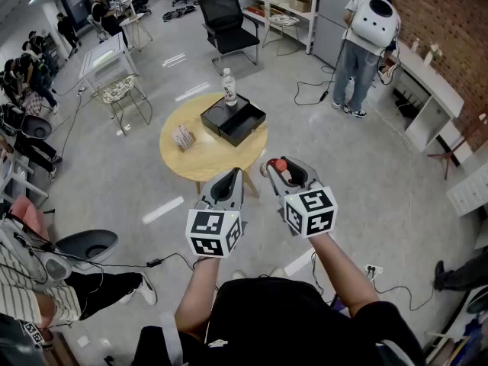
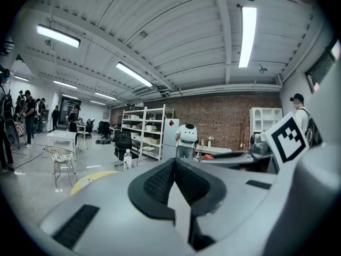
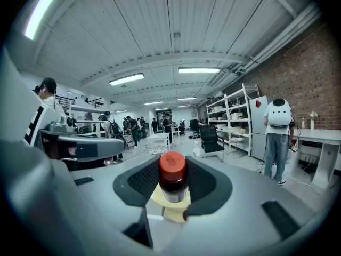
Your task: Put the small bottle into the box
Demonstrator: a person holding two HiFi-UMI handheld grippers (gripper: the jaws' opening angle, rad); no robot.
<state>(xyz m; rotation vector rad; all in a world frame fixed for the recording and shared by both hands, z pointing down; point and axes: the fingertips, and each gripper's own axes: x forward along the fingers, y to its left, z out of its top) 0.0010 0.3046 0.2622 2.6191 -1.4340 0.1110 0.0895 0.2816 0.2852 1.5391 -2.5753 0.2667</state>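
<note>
My right gripper (image 1: 284, 175) is shut on the small bottle (image 1: 279, 165), a little dark bottle with a red cap. In the right gripper view the bottle (image 3: 172, 177) stands upright between the black pads (image 3: 143, 180). My left gripper (image 1: 226, 187) is beside it, shut with nothing in it, its pads (image 2: 160, 181) meeting. Both grippers hover over the near edge of the round wooden table (image 1: 206, 158). The open black box (image 1: 242, 133) sits at the table's far side, well beyond both grippers.
A clear water bottle (image 1: 229, 87) stands just behind the box and a small card stand (image 1: 183, 136) sits left of it. A black office chair (image 1: 226, 21), a wire stool (image 1: 118, 91) and a standing person (image 1: 366, 44) surround the table. Cables lie on the floor.
</note>
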